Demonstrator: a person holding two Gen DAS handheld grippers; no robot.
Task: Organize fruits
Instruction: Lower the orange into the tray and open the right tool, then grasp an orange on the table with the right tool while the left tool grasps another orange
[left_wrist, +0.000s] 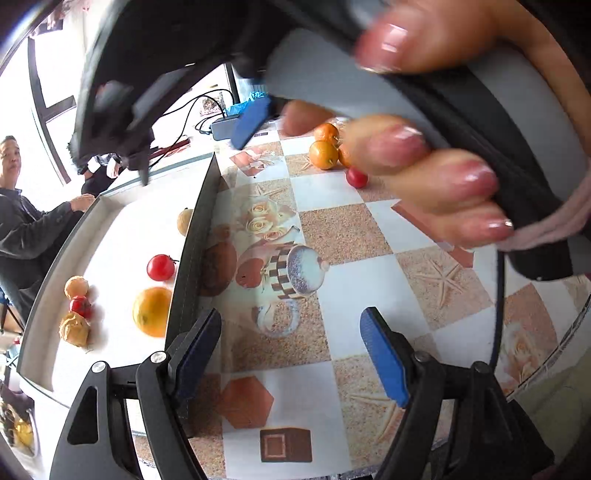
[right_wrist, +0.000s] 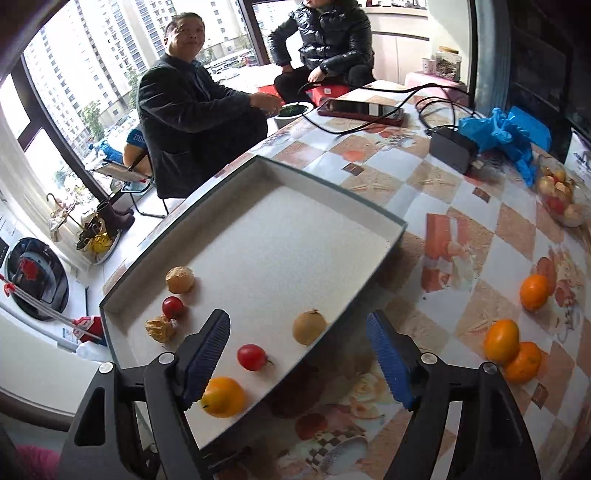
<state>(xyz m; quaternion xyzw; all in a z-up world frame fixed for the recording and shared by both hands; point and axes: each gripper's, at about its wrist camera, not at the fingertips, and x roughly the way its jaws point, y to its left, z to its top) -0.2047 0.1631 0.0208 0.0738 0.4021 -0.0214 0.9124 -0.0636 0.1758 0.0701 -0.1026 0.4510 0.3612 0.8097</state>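
**Tray filling up, oranges waiting on the table**

The right gripper is hanging over the near edge of the tray with its jaws standing wide and nothing between the pads; an orange is lying on the tray floor just beneath its left finger. The left gripper is likewise gaping, holding nothing, and pointing down at the patterned tablecloth beside the tray wall.

Inside the tray, besides that orange, two small red tomatoes, a brownish round fruit and two papery tan fruits are sitting spread along the near end. Outside it, three oranges and one red tomato are waiting on the cloth, well apart from the tray, so the sorting is looking roughly two-thirds done. A clear bag of mixed fruit is lying farther off.

No brand or label is readable; small markings are too blurred.
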